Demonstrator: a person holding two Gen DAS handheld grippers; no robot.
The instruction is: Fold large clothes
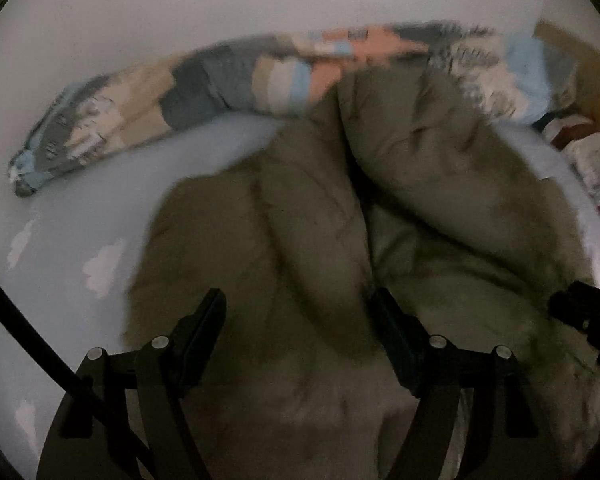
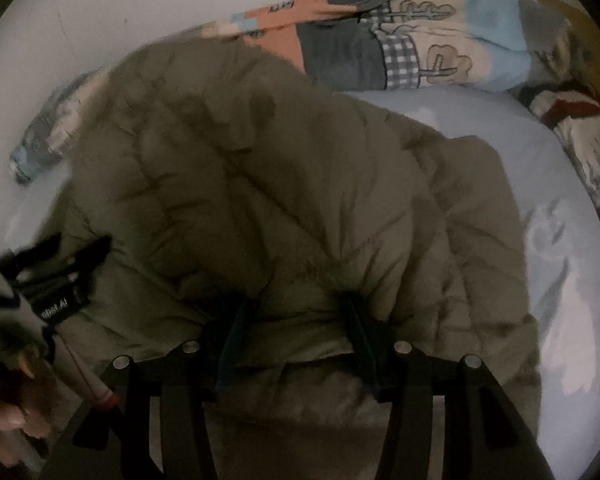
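An olive-green quilted puffer jacket (image 1: pixel 300 220) lies bunched on a light blue bed sheet (image 1: pixel 80 240). My left gripper (image 1: pixel 298 320) is open just above its near part, fingers wide apart with nothing between them. In the right wrist view the jacket (image 2: pixel 260 184) fills the middle. My right gripper (image 2: pixel 296 320) has its fingers pressed into a thick fold of the jacket's near edge, and padded fabric bulges between them. The right gripper's body shows at the left view's right edge (image 1: pixel 588 320). The left gripper's body shows at the right view's left edge (image 2: pixel 56 280).
A rolled patchwork blanket (image 1: pixel 220 76) lies along the white wall (image 1: pixel 180 0) at the bed's far side, also in the right wrist view (image 2: pixel 420 52). More patterned bedding (image 2: pixel 580 140) is piled at the right. A black cable (image 1: pixel 20 320) crosses the left view.
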